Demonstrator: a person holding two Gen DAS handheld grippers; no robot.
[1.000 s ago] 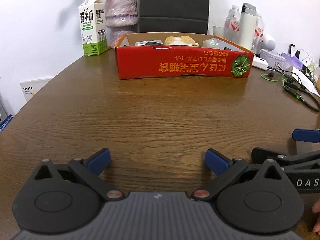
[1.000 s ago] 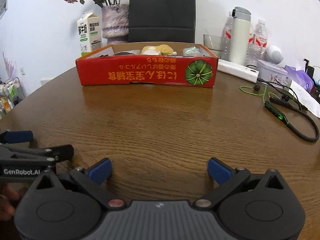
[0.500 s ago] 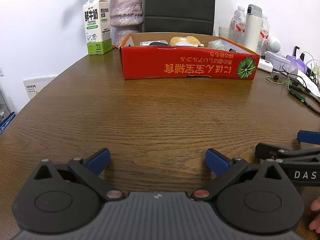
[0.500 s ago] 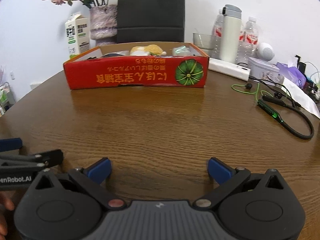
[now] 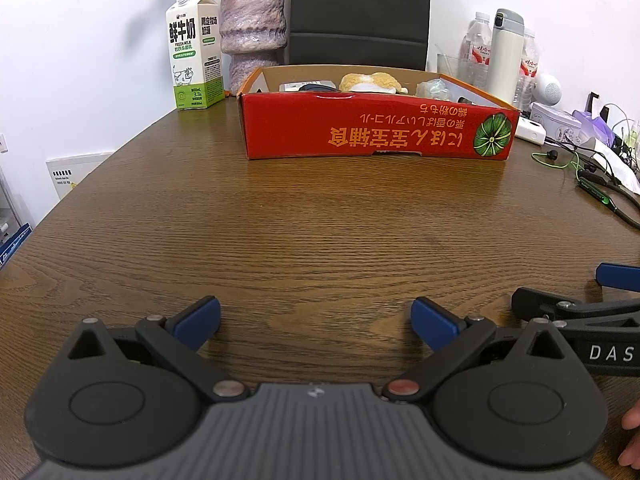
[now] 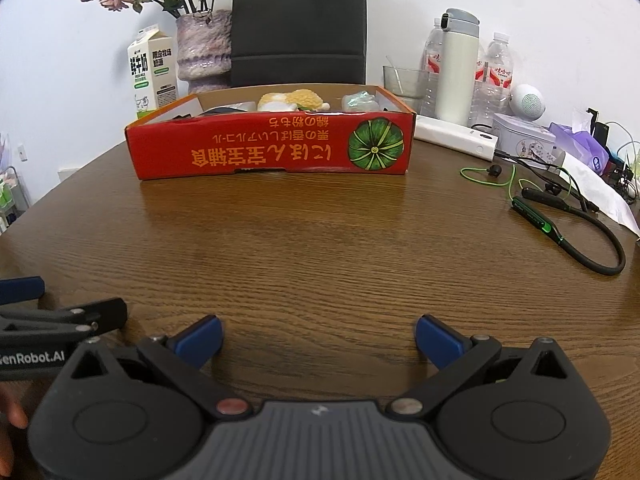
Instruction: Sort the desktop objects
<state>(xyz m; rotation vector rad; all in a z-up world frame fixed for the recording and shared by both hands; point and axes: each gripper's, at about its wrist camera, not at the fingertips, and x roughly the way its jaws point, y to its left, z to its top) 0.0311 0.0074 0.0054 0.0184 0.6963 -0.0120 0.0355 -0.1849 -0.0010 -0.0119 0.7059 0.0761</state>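
A red cardboard box (image 5: 376, 132) stands at the far side of the brown wooden table (image 5: 304, 224); it also shows in the right wrist view (image 6: 272, 148). Inside lie a yellow plush toy (image 5: 370, 82), a pale green wrapped item (image 5: 434, 89) and a dark object (image 5: 316, 87). My left gripper (image 5: 316, 320) is open and empty, low over the near table. My right gripper (image 6: 318, 338) is open and empty beside it. Each gripper's side shows in the other's view.
A milk carton (image 5: 194, 50) and a vase (image 5: 252, 20) stand left of the box, with a black chair (image 5: 360, 12) behind. At the right are a thermos (image 6: 456, 68), water bottles, a white power bank (image 6: 456, 138), a tin (image 6: 524, 140) and green-black neckband earphones (image 6: 560, 224).
Both views have shifted: the box sits slightly lower and more central in the left wrist view, and lower in the right wrist view. Both grippers stay open and empty.
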